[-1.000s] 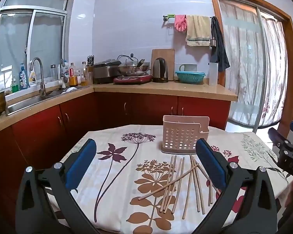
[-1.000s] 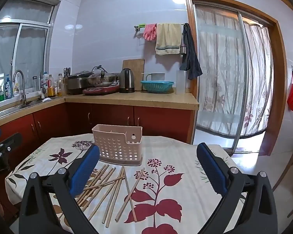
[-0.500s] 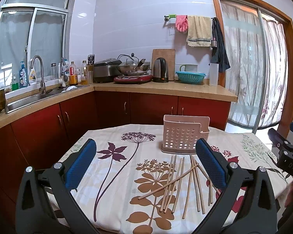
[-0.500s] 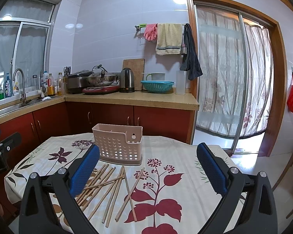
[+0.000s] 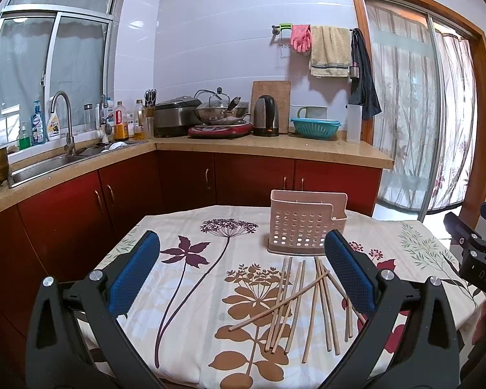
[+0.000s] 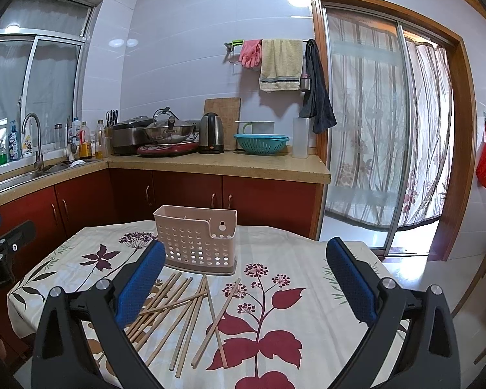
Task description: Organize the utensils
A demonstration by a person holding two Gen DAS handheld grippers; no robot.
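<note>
Nearest the lens, at the bottom of the left wrist view, the left gripper hangs above the table with its blue-padded fingers spread wide and nothing between them. The right gripper fills the bottom of its own view the same way, fingers released and empty.

Just beyond them, in the lower middle of both frames, the wooden chopsticks lie loose on the flowered tablecloth, roughly parallel, with one stick crossed diagonally over the rest.

Farther back, at frame centre, the perforated pink utensil holder stands upright just past the chopstick tips; as far as its rim shows, nothing stands in it.

By this layout the job looks unstarted: every visible chopstick is yet to be picked up and dropped into the holder.
</note>
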